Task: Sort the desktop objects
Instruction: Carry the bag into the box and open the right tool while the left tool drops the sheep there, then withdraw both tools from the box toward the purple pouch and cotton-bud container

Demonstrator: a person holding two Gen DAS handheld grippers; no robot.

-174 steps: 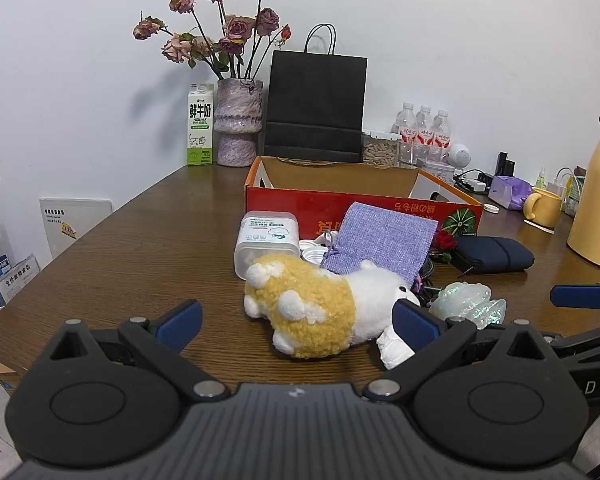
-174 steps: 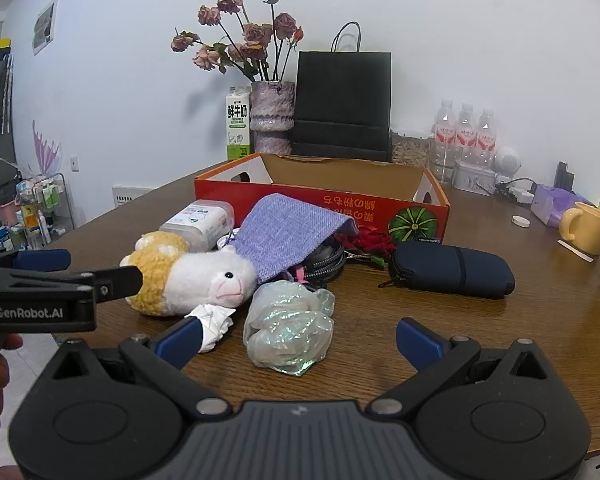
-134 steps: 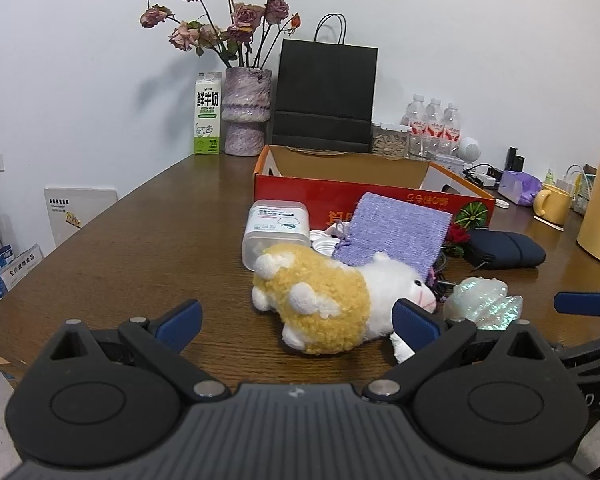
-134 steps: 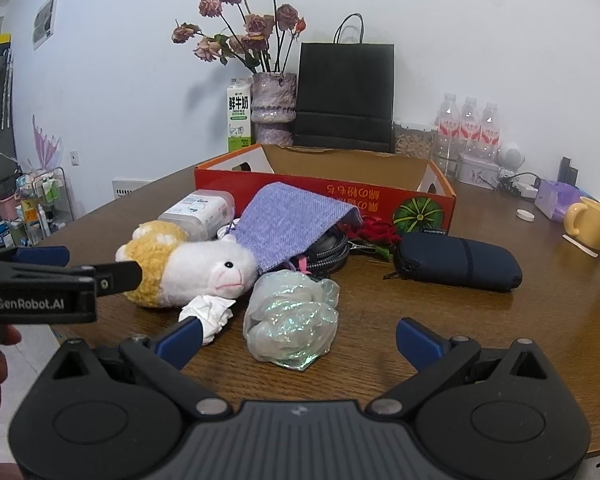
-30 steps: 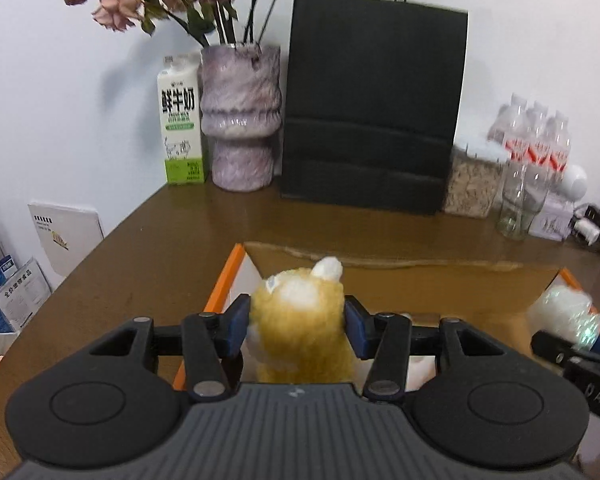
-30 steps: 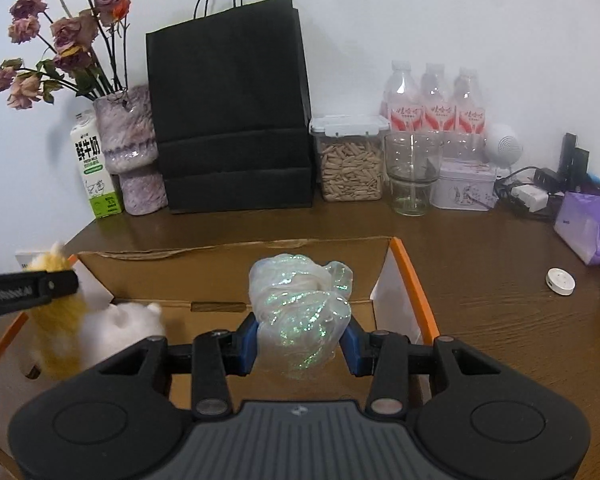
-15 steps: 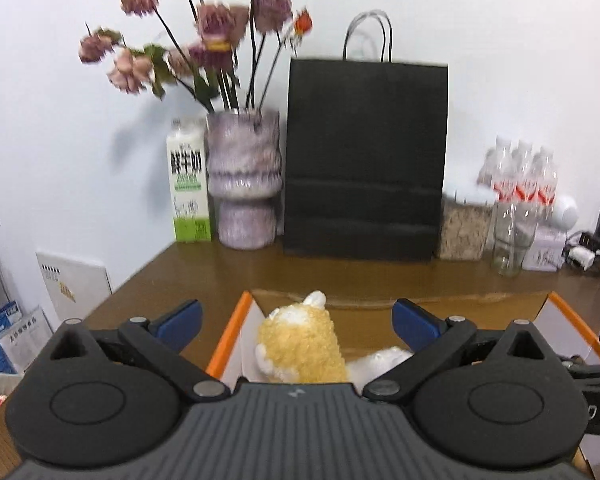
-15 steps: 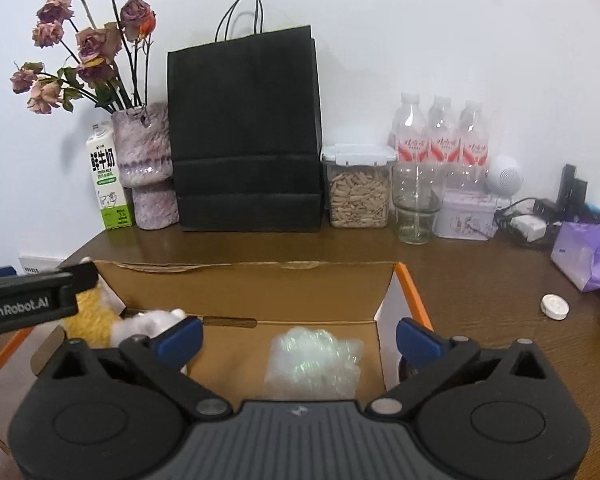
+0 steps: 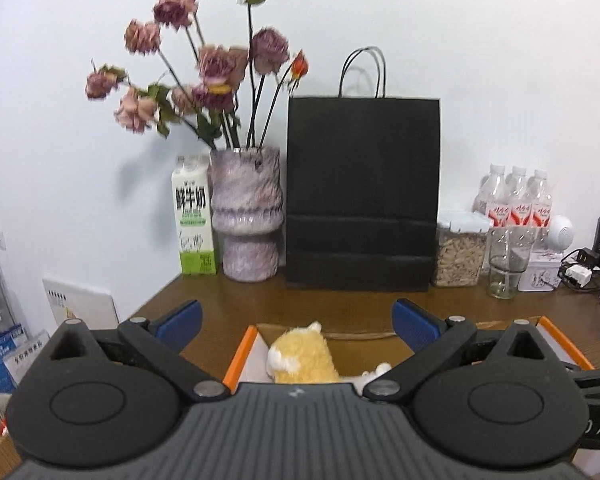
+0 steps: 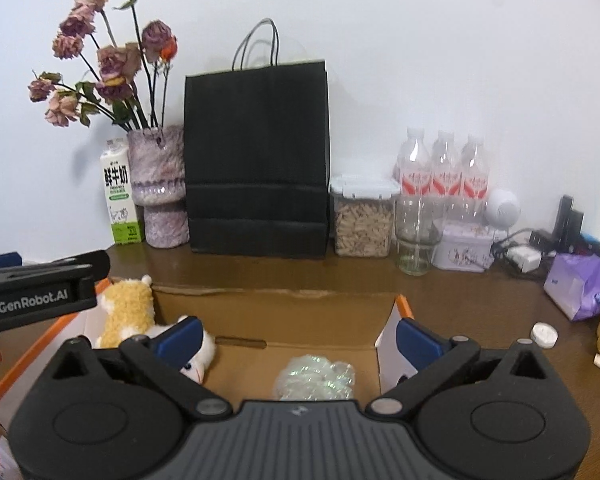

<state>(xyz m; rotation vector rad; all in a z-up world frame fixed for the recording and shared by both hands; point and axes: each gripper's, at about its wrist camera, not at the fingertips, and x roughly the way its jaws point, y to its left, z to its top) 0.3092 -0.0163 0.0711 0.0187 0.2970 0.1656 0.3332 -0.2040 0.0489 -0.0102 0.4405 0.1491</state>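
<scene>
The left gripper and right gripper are spread fully wide, nothing held. The plush toy and iridescent bag are located inside the cardboard box.

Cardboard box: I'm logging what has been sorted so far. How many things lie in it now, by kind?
Plush toy: 1
Iridescent plastic bundle: 1
Total: 2, as far as the cardboard box shows; its near part is hidden behind the right claw.
</scene>
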